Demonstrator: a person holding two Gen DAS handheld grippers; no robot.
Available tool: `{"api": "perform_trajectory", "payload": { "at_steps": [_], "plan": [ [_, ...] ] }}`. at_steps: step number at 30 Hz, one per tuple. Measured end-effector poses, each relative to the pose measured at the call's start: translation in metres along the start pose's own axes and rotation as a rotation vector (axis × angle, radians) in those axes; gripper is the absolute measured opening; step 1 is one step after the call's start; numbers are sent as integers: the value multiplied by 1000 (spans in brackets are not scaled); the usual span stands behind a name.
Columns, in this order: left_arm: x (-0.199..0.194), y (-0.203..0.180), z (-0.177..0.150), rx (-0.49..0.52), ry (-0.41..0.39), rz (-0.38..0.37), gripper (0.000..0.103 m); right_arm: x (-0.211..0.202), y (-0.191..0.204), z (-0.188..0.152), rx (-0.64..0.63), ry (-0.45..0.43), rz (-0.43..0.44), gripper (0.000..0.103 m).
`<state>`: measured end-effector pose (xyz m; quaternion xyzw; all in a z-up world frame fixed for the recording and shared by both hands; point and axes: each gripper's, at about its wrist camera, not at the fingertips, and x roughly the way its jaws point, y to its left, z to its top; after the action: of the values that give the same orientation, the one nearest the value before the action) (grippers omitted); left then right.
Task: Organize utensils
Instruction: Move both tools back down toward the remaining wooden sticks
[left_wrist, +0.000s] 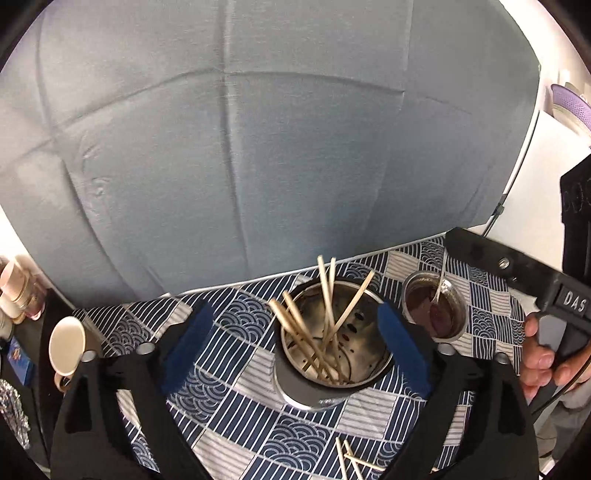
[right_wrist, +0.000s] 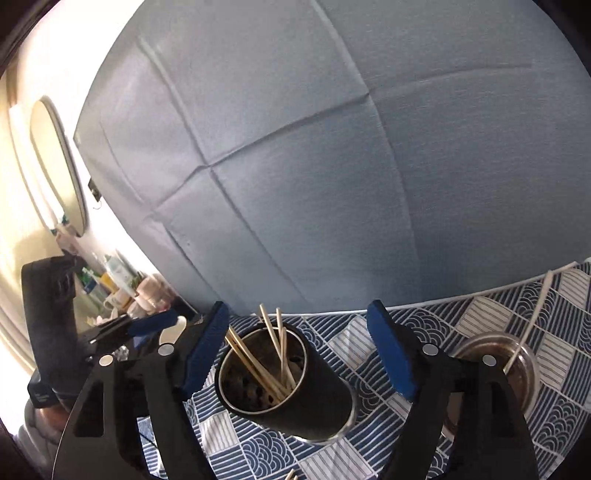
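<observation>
Left wrist view: showed a tablecloth (left_wrist: 236, 373) of navy and white patchwork, waves and stripes, with a creased grey-blue backdrop (left_wrist: 258, 147) behind it. At far left, past the cloth's edge, a cream mug (left_wrist: 68, 349) on its side among bottles too small to name. Between the spread blue pads of the left gripper (left_wrist: 295, 343), released and holding nothing, stood a steel utensil holder (left_wrist: 332, 350) with wooden chopsticks (left_wrist: 314, 325) leaning inside; holder nearer the right pad, touching neither. Just right of it, a smaller steel cup (left_wrist: 434, 308) with a metal spoon (left_wrist: 441, 288) in it. At the bottom edge, loose chopsticks (left_wrist: 351, 461) on the cloth, partly cut off. At far right, a hand (left_wrist: 543, 365) on the other gripper's black handle.

Right wrist view: showed an oval mirror (right_wrist: 59, 166) and a cluttered shelf at left, blurred. Centre, the same holder (right_wrist: 291, 384) and chopsticks (right_wrist: 258, 362) between the wide-apart pads of the right gripper (right_wrist: 299, 350), empty, closer to the left pad, contact not certain. At right, the cup (right_wrist: 517, 365) half hidden behind the right finger, its spoon handle washed out.
</observation>
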<state>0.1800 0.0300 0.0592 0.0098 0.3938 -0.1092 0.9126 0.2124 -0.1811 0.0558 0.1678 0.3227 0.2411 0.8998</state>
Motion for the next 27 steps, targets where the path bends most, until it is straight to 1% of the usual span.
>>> {"api": "perform_trajectory", "payload": {
  "at_steps": [1, 3, 4, 6, 9, 17, 21, 27],
  "plan": [
    [-1, 1, -2, -1, 0, 9, 93, -1, 1, 0, 4, 7, -12, 81],
    [-3, 3, -6, -4, 5, 35, 94, -3, 3, -2, -2, 12, -39, 82],
    [-4, 5, -8, -7, 10, 45, 96, -4, 4, -3, -6, 15, -48, 85],
    [-6, 6, -12, -8, 17, 77, 97, -7, 5, -5, -12, 16, -62, 85],
    [-7, 6, -15, -13, 26, 102, 97, -11, 6, -9, -7, 31, -75, 86],
    [-8, 4, -36, 1, 62, 139, 97, -23, 7, -26, -37, 70, -111, 86],
    [0, 1, -52, 35, 106, 172, 97, -28, 3, -41, -31, 102, -125, 86],
    [12, -1, -81, 37, 184, 163, 97, -30, -4, -69, -34, 162, -149, 86]
  ]
}}
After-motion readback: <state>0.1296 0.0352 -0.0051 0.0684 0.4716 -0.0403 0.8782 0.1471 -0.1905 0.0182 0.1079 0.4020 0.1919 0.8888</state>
